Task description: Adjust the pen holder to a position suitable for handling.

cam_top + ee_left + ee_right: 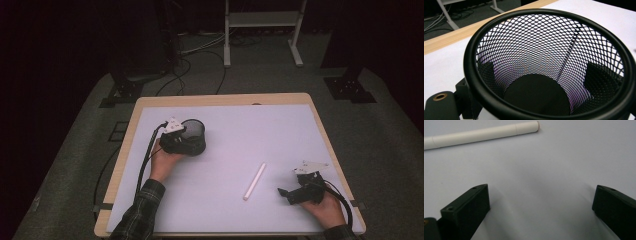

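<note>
Left gripper (192, 142) sat at the left-middle of the white table mat (240, 130), held by the person's left hand (162, 161), plaid sleeve (140, 212) coming in from the bottom edge. Its 2 jaws were clamped around a black mesh cup (194, 135); in the left gripper view the jaws showed as dark blocks through the mesh on either side of the cup (549, 65), pressed on its outer wall. Cup was upright on the mat, rim a thick black ring, solid dark base inside, nothing in it. Wooden table edge (451, 37) ran behind the cup, floor cables beyond.

White stick (254, 181), a thin cylinder, lay flat on the mat right of center, angled up-right, well apart from the cup and near the right gripper. In the right gripper view the stick (481, 134) lay across the top, ahead of the jaws, not touching them.

Right gripper (287, 195) was at the lower right of the mat, in the person's right hand (327, 206), pointing left toward the stick. Its 2 jaws were spread wide with bare mat between them, holding nothing. Jaw tips looked low, close to the mat; contact hard to tell.
</note>
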Demonstrator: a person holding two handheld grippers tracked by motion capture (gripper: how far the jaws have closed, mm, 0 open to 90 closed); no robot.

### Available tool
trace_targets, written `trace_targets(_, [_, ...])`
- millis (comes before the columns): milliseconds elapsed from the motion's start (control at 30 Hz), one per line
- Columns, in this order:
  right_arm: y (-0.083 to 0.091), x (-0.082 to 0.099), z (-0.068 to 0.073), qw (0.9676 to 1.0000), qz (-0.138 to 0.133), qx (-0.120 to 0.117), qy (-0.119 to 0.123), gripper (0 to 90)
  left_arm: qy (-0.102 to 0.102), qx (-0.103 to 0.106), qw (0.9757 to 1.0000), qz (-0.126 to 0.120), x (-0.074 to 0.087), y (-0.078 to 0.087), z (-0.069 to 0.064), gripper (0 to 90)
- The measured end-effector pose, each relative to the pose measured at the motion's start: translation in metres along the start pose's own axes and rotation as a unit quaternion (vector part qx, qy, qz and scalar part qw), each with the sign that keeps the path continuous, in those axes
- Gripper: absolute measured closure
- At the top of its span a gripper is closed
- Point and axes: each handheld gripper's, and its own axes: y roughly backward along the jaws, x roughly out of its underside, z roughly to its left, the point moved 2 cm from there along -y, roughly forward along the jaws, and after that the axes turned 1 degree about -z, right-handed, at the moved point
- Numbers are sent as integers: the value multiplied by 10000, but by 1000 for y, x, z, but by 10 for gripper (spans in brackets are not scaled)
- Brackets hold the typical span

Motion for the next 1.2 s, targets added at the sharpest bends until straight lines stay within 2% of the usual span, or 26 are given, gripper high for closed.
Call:
trace_targets(233, [0, 0, 0, 10000, 0, 0, 0, 2, -126, 108, 9998, 52, -4, 8, -10, 96])
trace_targets(633, [0, 0, 0, 10000, 2, 2, -1, 2, -249, 230, 9994, 87, 0, 21, -24, 96])
trace_targets(1200, [0, 0, 0, 10000, -1, 0, 1, 2, -286, 510, 9982, 99, 1, 24, -42, 95])
